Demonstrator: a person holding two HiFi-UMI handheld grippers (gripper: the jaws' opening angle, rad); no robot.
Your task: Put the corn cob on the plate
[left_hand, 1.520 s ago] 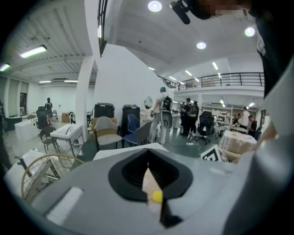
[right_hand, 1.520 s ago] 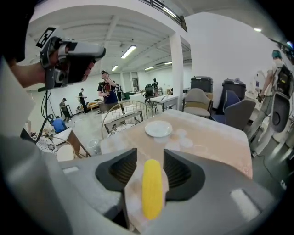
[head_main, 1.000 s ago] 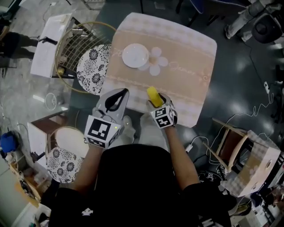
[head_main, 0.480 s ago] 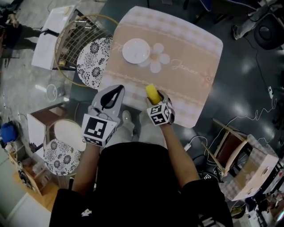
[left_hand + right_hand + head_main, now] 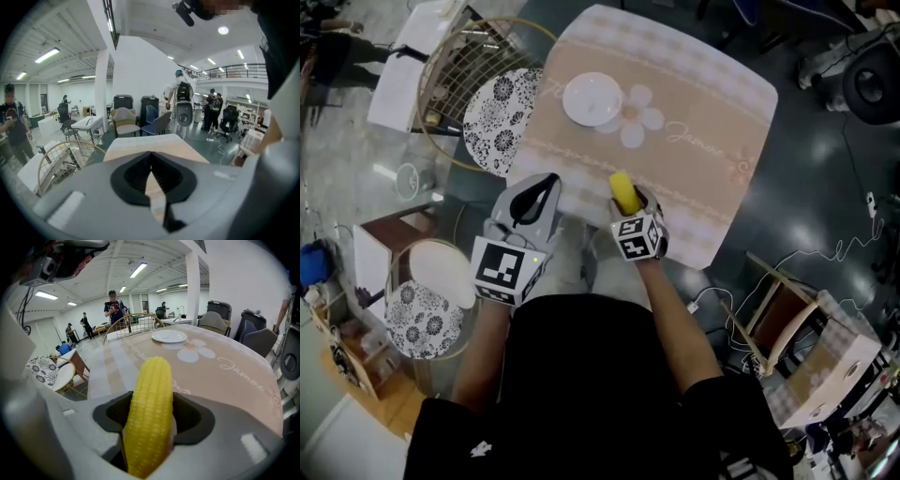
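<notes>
My right gripper [image 5: 630, 208] jaws clamp corn cob [image 5: 623, 192] lengthwise, secure for carry, well short of plate [image 5: 592, 98]. Left gripper [image 5: 539, 187] jaws together, empty, idle.

You wear a black short-sleeved T-shirt [image 5: 581, 375] with a small white logo [image 5: 478, 448] low at its 7 o'clock side. Your left gripper [image 5: 549, 180] has a smooth, rounded, pale grey shell, with a black teardrop-shaped recess behind the jaws. Its marker cube [image 5: 504, 272] carries bold black-and-white square patterns. Your right gripper [image 5: 626, 199] has the same grey build and black-lined recess, and its marker cube [image 5: 637, 240] shows similar square codes on each visible face.
</notes>
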